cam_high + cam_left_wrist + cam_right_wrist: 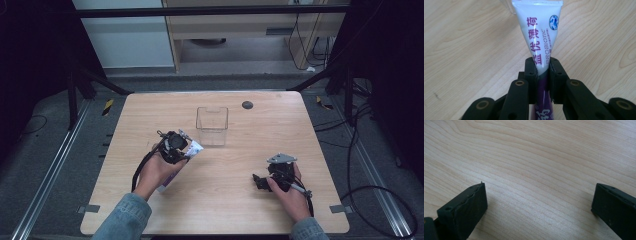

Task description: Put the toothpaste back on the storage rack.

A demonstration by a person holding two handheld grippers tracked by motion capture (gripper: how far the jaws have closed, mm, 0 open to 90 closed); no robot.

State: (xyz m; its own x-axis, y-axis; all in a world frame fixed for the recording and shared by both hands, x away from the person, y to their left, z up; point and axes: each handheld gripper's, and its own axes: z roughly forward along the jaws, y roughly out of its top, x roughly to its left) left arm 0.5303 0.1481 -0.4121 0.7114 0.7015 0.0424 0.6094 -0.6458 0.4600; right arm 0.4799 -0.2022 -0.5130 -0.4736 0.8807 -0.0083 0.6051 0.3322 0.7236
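Left claw [543, 65] pinches a white-purple tube [539, 32] printed "PROBIOTIC" with Chinese characters; right claw [537, 207] spread.

A light wooden table [280, 125] is shown, with a small dark round disc [247, 105] set near its far edge. Grey floor is seen around it, crossed by black cables [380, 190] at right. Yellow-and-black striped markers [107, 106] are placed beside both far corners. A pale wooden cabinet [240, 25] is seen behind.
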